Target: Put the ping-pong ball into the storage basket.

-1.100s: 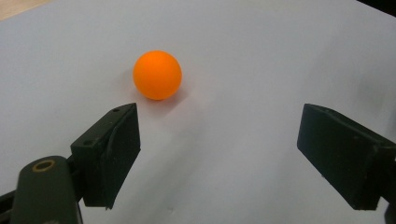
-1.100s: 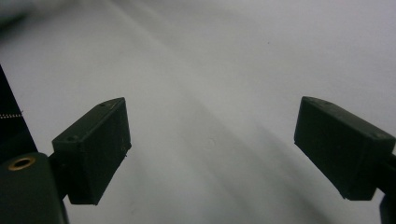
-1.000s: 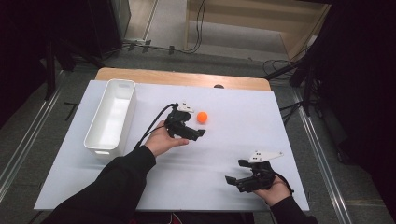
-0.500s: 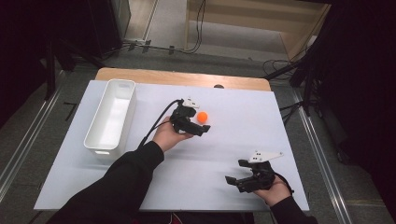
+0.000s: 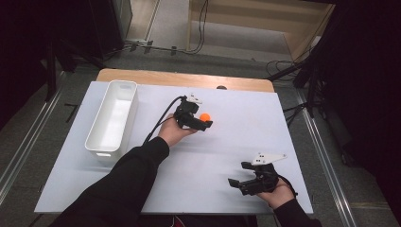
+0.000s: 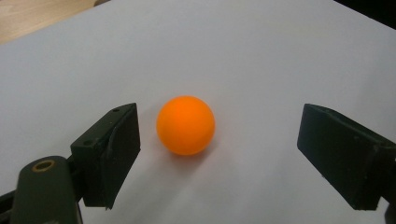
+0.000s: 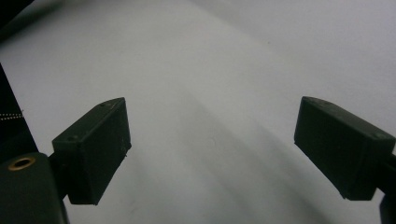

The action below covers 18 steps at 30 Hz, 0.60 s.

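A small orange ball (image 5: 204, 117) rests on the white table top (image 5: 236, 137), a little behind its middle. In the left gripper view the ball (image 6: 185, 125) lies between the two black jaws, nearer the left one, with a gap on each side. My left gripper (image 5: 204, 121) is open around it, and the same gripper (image 6: 217, 156) has its jaws low over the sheet. Near the front right corner my right gripper (image 5: 239, 176) is open, pointing left, with only bare white surface between the jaws of that gripper (image 7: 210, 149).
A long white bin (image 5: 124, 90) stands along the left side of the table, with nothing visible inside it. A wooden strip (image 5: 184, 79) runs along the far edge. Black cables (image 5: 158, 124) trail from the left gripper toward the person.
My left gripper has moved forward and right until its jaws reach around the ball. The right gripper has stayed in place.
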Each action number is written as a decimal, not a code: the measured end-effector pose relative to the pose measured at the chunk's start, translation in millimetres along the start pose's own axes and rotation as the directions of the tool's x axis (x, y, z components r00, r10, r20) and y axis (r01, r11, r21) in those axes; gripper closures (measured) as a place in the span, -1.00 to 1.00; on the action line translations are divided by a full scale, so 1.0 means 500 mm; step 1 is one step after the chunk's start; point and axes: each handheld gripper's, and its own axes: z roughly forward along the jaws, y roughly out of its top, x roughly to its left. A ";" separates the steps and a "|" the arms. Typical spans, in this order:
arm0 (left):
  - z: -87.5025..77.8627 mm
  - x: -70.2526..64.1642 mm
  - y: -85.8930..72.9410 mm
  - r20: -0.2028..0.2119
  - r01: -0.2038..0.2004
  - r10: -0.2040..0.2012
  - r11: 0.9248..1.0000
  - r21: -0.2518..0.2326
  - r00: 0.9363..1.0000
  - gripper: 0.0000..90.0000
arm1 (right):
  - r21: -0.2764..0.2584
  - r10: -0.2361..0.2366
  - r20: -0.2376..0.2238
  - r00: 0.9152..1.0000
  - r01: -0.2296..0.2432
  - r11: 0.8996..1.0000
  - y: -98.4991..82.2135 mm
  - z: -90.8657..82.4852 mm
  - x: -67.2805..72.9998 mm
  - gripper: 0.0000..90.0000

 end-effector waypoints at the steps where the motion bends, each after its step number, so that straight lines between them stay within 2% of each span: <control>1: 0.002 0.002 0.001 0.001 0.003 -0.003 1.000 -0.006 1.000 -0.69 | 0.000 0.000 0.000 1.000 0.000 1.000 0.000 0.000 0.000 -0.79; 3: 0.008 0.004 0.003 0.002 0.012 -0.012 1.000 0.002 1.000 -0.69 | 0.001 -0.002 -0.001 1.000 0.002 1.000 0.000 0.000 0.000 -0.79; 8: 0.023 0.007 0.008 -0.014 0.000 0.000 1.000 0.025 1.000 -0.70 | -0.001 -0.002 0.003 1.000 0.002 1.000 0.000 0.000 0.001 -0.79; 14: 0.039 0.016 0.011 -0.033 0.013 -0.013 1.000 0.005 0.999 -0.69 | -0.003 0.000 0.004 1.000 0.000 1.000 0.000 -0.001 0.001 -0.79; 18: 0.052 0.016 0.004 -0.041 -0.001 0.001 1.000 0.002 0.999 -0.69 | -0.001 -0.002 0.001 1.000 0.002 1.000 0.000 0.000 0.001 -0.79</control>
